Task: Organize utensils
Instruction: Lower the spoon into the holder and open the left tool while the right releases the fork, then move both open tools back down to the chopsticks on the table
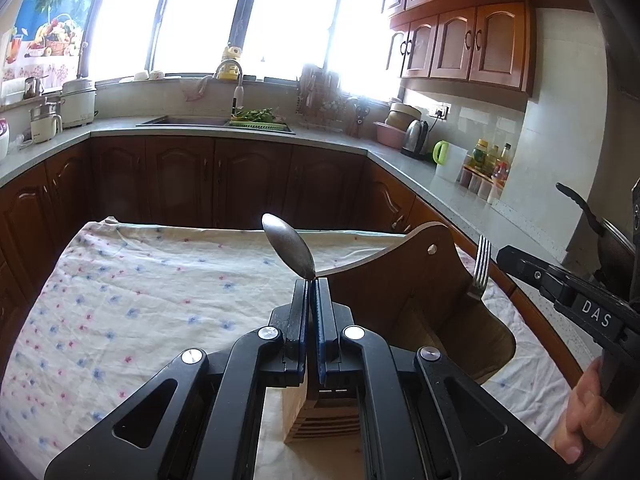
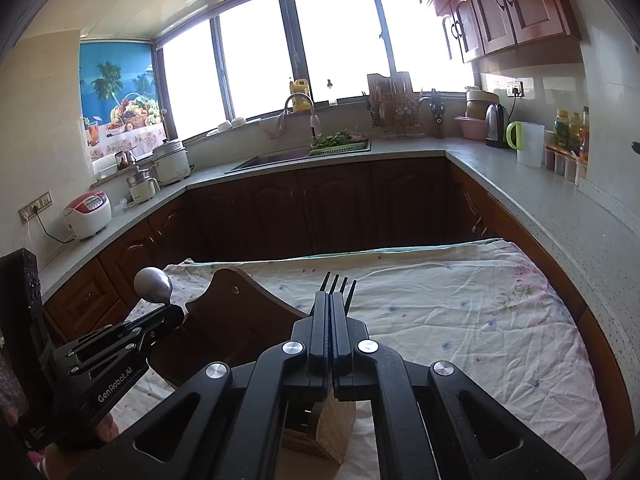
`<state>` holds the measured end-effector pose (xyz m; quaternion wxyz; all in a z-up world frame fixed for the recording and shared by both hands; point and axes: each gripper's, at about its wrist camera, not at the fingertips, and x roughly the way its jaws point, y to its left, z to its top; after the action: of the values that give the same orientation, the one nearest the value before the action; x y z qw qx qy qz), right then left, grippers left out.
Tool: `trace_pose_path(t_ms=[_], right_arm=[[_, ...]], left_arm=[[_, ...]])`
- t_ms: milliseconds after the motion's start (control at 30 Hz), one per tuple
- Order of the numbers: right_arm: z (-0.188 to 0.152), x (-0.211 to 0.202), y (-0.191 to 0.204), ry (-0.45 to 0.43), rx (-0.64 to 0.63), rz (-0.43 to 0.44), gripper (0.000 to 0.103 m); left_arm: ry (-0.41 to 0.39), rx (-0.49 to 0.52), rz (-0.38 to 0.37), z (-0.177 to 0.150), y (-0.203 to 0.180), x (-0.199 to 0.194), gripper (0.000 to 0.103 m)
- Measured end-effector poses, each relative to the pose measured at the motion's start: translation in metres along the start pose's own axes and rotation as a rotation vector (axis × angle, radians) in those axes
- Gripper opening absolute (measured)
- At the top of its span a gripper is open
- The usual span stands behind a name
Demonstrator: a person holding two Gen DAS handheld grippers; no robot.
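Observation:
My left gripper [image 1: 311, 285] is shut on a metal spoon [image 1: 289, 247], its bowl pointing up and away. It also shows in the right wrist view [image 2: 176, 312] with the spoon [image 2: 153, 285]. My right gripper [image 2: 332, 300] is shut on a metal fork [image 2: 339, 283], tines pointing forward; the fork [image 1: 480, 266] also shows in the left wrist view. Both grippers hover just above a wooden utensil holder [image 1: 404, 280] with a slotted block [image 1: 320, 420] at its front, standing on the floral-clothed table [image 1: 140, 300]. The handles of both utensils are hidden between the pads.
The holder [image 2: 236, 320] sits between the two grippers. Kitchen counters [image 2: 540, 200] wrap around beyond the table, with a sink [image 1: 192, 121], rice cookers [image 2: 88, 216], a kettle [image 1: 416, 136], a jug [image 2: 528, 144] and bottles [image 1: 488, 164]. A dark pan [image 1: 612, 248] is at far right.

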<state>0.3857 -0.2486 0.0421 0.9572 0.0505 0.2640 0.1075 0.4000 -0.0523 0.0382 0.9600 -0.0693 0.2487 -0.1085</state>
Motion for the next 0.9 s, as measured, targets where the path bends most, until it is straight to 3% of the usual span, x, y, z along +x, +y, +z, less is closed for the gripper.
trace_pose_path(t_ms=[200, 300, 367, 433, 567, 633, 767, 900], right_arm=[[0.000, -0.002, -0.002, 0.000, 0.024, 0.013, 0.002], [-0.001, -0.007, -0.004, -0.002, 0.049, 0.023, 0.008], [-0.002, -0.011, -0.006, 0.000, 0.066, 0.030, 0.018], [-0.004, -0.017, -0.009, -0.002, 0.081, 0.031, 0.041], [-0.011, -0.031, -0.020, -0.005, 0.134, 0.035, 0.061], [-0.015, -0.040, -0.025, -0.005, 0.160, 0.035, 0.078], [-0.026, -0.061, -0.029, -0.007, 0.189, 0.039, 0.088], [-0.040, -0.083, -0.028, -0.002, 0.200, 0.043, 0.093]], left_arm=[[-0.003, -0.008, -0.008, 0.005, 0.001, -0.006, 0.004], [0.004, -0.008, -0.008, 0.005, 0.000, -0.010, 0.022], [-0.001, -0.007, 0.004, 0.004, 0.001, -0.014, 0.034], [0.006, -0.013, 0.004, 0.003, 0.003, -0.018, 0.042], [0.014, -0.026, 0.021, 0.000, 0.010, -0.031, 0.061], [0.023, -0.038, 0.025, -0.002, 0.016, -0.040, 0.070], [0.035, -0.067, 0.036, -0.008, 0.028, -0.063, 0.078], [0.065, -0.092, 0.049, -0.020, 0.040, -0.087, 0.079]])
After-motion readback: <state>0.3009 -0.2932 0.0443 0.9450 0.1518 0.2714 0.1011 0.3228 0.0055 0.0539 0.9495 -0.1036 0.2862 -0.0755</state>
